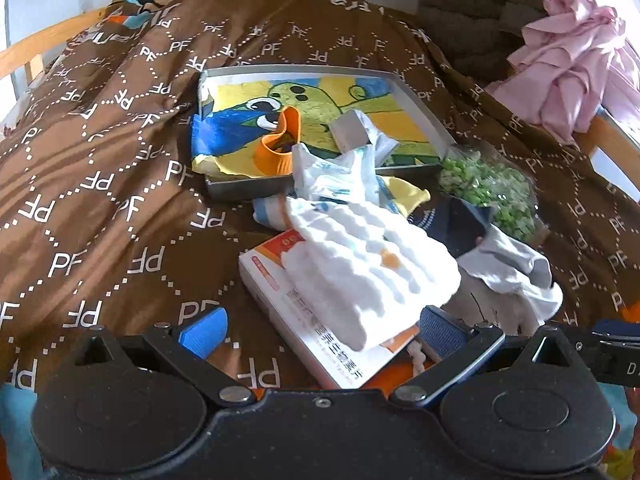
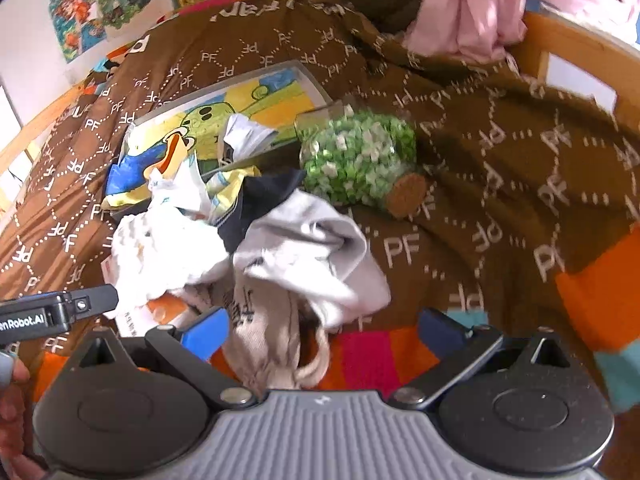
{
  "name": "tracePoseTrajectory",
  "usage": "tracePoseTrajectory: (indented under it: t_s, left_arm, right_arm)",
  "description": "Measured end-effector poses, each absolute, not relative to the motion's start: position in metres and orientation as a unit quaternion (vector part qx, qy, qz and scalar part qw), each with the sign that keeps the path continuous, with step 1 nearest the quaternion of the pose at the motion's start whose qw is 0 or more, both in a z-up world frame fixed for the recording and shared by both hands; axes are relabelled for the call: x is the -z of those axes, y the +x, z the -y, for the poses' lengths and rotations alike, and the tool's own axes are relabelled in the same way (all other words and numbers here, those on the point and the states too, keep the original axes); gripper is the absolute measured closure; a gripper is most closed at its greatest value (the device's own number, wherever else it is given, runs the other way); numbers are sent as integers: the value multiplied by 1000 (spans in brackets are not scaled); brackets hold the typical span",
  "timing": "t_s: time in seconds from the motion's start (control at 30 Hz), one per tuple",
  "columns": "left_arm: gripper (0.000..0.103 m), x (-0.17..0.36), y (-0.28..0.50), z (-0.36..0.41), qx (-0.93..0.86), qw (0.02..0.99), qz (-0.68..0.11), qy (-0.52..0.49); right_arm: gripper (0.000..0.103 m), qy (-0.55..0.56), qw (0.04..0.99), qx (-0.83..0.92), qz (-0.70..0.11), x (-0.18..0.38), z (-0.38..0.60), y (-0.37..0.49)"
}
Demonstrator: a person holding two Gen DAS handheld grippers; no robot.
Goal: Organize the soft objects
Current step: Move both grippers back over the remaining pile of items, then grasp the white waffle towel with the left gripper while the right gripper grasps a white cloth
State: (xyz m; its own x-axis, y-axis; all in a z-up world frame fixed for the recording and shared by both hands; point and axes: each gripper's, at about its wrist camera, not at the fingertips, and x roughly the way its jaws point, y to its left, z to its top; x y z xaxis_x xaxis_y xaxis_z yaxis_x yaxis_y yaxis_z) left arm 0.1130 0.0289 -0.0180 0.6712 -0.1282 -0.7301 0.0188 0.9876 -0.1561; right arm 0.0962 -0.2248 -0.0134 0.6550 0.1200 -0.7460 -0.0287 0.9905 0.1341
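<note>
My left claw [image 1: 322,332] is matte black, with two round hubs, silver pivot screws and bright blue ribbed fingertips [image 1: 204,332]; my right claw [image 2: 324,330] has the same black linkage and blue pads [image 2: 206,332] over a ribbed grey body; white lettering reads "enRobot.AI".

A brown quilt [image 1: 100,200] carries a tray [image 1: 244,189], a box [image 1: 272,284] and socks [image 1: 368,264].

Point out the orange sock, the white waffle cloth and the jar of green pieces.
orange sock [image 1: 276,152]: left wrist view, on its cuff.
white waffle cloth [image 1: 372,264]: left wrist view, on its ridged middle.
jar of green pieces [image 2: 360,160]: right wrist view, on its glass side.
</note>
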Motion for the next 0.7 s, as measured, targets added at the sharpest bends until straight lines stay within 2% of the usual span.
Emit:
tracePoseTrajectory:
  t_s: [0.4, 0.57, 0.7]
  left_arm:
    - [1, 15, 130, -27, 48, 919, -388, -46]
    - [1, 15, 138, -27, 64, 920, -384, -52]
    - [1, 19, 136, -20, 79, 922, -376, -41]
  right_arm:
    - [0, -64, 907, -127, -395, 12, 211, 125]
    - [1, -68, 890, -141, -428, 21, 209, 130]
    - [8, -43, 887, -142, -438, 22, 212, 136]
